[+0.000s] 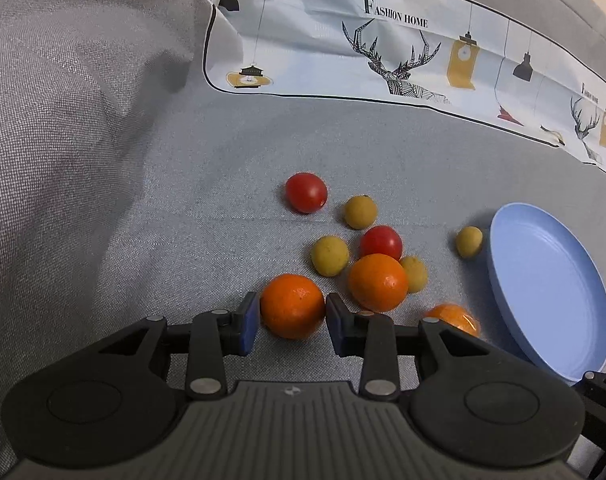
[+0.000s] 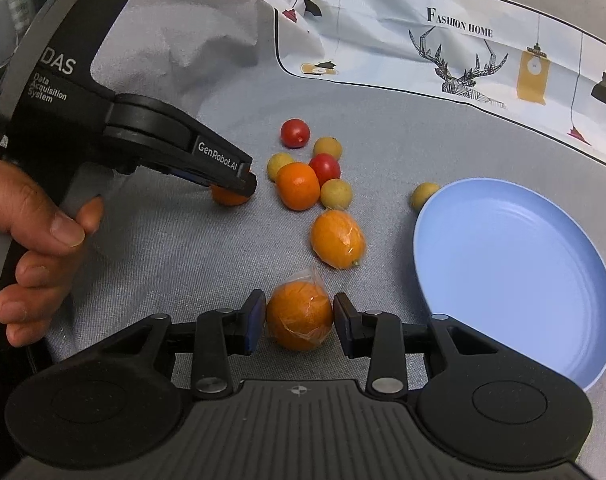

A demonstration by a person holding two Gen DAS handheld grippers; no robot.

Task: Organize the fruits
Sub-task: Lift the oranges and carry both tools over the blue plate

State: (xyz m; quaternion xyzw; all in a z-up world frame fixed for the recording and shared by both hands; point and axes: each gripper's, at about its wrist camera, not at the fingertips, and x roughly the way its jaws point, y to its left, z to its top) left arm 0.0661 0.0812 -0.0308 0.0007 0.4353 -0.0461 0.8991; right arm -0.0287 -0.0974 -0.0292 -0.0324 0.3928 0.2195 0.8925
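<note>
Left tool: straddling a bare orange on the grey table, pads at either flank, a sliver of gap visible on each side, so closed around it but not clearly clamped. Beyond its tip and slightly right, a second bare orange among small yellow fruits and two red tomatoes. Blue plate well off to that tool's right, nothing in it.

Right tool: jaws likewise about as wide as the fruit, bracketing a plastic-wrapped orange dead ahead between the fingers; contact looks close on both sides, firm grip cannot be told. Another wrapped orange lying just ahead, long axis tilted toward the plate. Plate immediately right of this tool, so likely the shorter carry: a sideways swing rightward over the near rim.
</note>
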